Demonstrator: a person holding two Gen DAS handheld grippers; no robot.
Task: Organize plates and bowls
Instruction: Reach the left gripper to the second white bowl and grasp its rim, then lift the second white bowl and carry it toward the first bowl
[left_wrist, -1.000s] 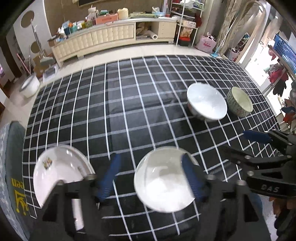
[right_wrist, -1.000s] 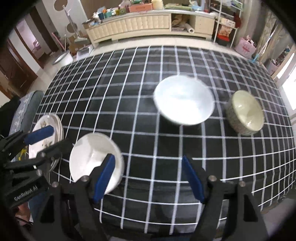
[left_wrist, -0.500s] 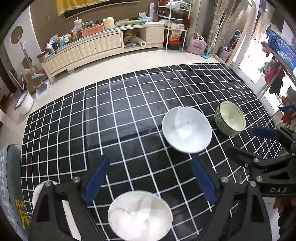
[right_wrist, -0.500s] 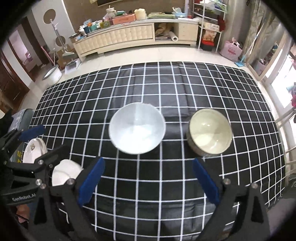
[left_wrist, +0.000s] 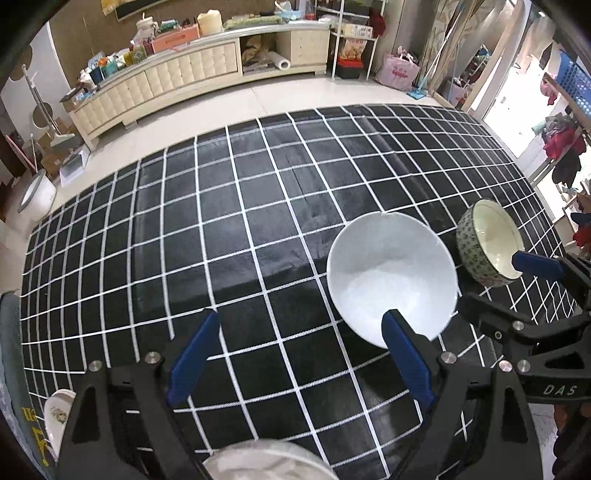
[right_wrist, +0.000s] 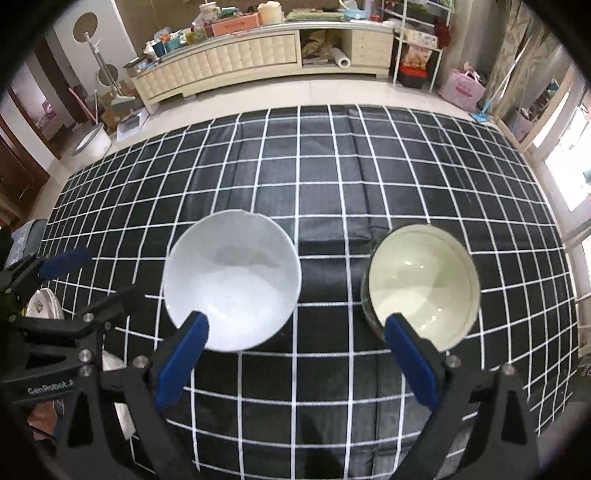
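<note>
Beyond the black checked cloth (right_wrist: 332, 192) covering the table runs a long cream sideboard (right_wrist: 236, 62) crowded with jars and boxes, a wire shelf (right_wrist: 417, 40) and a pink bag (right_wrist: 463, 90) to its right, and a white bin (right_wrist: 92, 142) on the floor to its left. On the cloth a white bowl (right_wrist: 231, 280) sits upright and empty, and just beside it, apart from it, a patterned bowl (right_wrist: 423, 284) with a cream inside, also empty. A decorated plate (left_wrist: 59, 415) lies at the cloth's near left edge, and another white dish (left_wrist: 266, 461) shows at the bottom of the left view. Nothing lies between the two bowls. The left gripper (left_wrist: 299, 343) is released, holding nothing, its right finger over the white bowl's near rim. The right gripper (right_wrist: 295, 345) hangs spread wide and empty, one finger over each bowl's near rim.
</note>
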